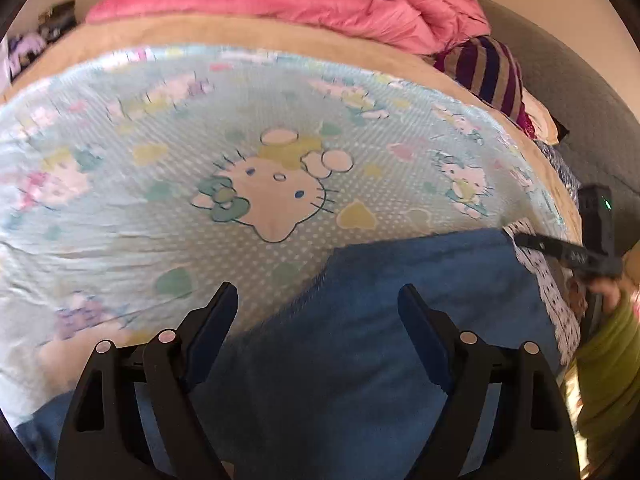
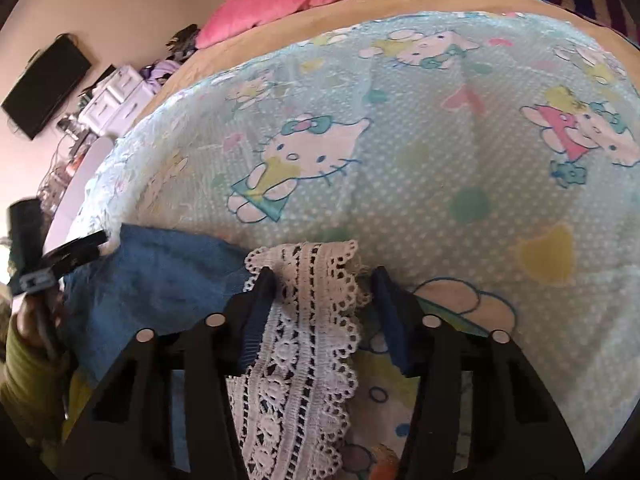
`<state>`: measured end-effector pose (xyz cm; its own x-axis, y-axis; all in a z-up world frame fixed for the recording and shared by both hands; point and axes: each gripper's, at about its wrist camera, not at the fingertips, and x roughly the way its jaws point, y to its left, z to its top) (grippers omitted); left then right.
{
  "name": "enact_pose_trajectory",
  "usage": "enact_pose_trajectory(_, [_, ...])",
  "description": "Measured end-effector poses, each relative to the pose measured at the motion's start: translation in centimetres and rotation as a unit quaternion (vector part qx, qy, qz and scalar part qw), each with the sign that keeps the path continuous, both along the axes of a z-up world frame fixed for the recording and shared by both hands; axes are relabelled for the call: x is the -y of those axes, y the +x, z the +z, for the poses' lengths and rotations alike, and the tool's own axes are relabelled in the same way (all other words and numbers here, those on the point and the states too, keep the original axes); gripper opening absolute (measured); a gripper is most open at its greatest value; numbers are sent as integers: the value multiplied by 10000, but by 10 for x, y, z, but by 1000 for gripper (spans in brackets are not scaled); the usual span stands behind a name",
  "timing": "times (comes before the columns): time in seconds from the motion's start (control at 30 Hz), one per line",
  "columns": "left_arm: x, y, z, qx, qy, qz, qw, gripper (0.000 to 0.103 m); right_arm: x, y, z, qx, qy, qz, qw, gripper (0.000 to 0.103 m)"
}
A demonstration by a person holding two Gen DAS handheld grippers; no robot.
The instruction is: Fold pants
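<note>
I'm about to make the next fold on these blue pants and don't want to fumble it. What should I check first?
1. Left tongs open, nothing held: ok.
2. Right tongs open astride the white lace trim: ok; not yet gripped.
3. Blue pants lying flat on the Hello Kitty sheet: ok where visible.
4. Landing area ahead free of clutter: ok.
5. Pant edges aligned: cannot tell, edges are out of view.

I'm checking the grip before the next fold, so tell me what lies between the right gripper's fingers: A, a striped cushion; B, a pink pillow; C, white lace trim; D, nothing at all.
C: in the right wrist view a strip of white lace trim runs up between the open fingers of the right gripper, beside the blue pants.
</note>
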<state>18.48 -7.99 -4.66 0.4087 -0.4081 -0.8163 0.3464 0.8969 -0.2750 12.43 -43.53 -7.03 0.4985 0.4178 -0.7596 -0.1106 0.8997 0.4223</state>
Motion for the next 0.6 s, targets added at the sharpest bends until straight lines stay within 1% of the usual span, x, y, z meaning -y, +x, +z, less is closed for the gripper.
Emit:
enact_pose_trajectory(0.07, [4, 8, -19, -254, -49, 70, 9996, 80, -1, -2, -1, 85, 88, 71, 9999, 30])
enact_pose_trajectory(0.1, [7, 6, -21, -188, 17, 80, 9998, 80, -2, -2, -1, 124, 123, 118, 9998, 27])
enact_pose_trajectory(0.13, [13, 2, -21, -50, 120, 21, 9999, 79, -4, -4, -1, 171, 137, 166, 9996, 26])
enact_pose_trajectory(0.17, [17, -2, -20, -17, 156, -63, 9999, 70, -5, -6, -1, 214, 153, 199, 9995, 23])
enact_pose_trajectory(0.2, [21, -6, -19, 3, 165, -144, 9998, 49, -6, -8, 0, 250, 171, 228, 9993, 22])
enact_pose_trajectory(0.23, [24, -9, -17, -23, 102, -233, 9997, 35, -6, -9, 1, 288, 172, 254, 9991, 20])
enact_pose_trajectory(0.27, [25, -11, -15, -43, 52, -285, 9996, 13, -9, -12, 5, 370, 135, 292, 9988, 19])
enact_pose_trajectory(0.3, [27, -15, -11, -24, 19, -325, 9995, 12, -11, -15, 9, 466, 84, 330, 9983, 18])
enact_pose_trajectory(0.37, [29, -17, -5, 109, 88, -334, 9993, 12, -14, -18, 20, 646, 31, 345, 9973, 17])
enact_pose_trajectory(0.5, [24, -15, 18, 435, -43, -175, 9989, 11, -14, -15, 48, 1086, 11, 329, 9935, 16])
enact_pose_trajectory(0.6, [27, -9, 31, 650, 120, -134, 9977, 11, -15, 0, 61, 1240, -148, 348, 9916, 16])
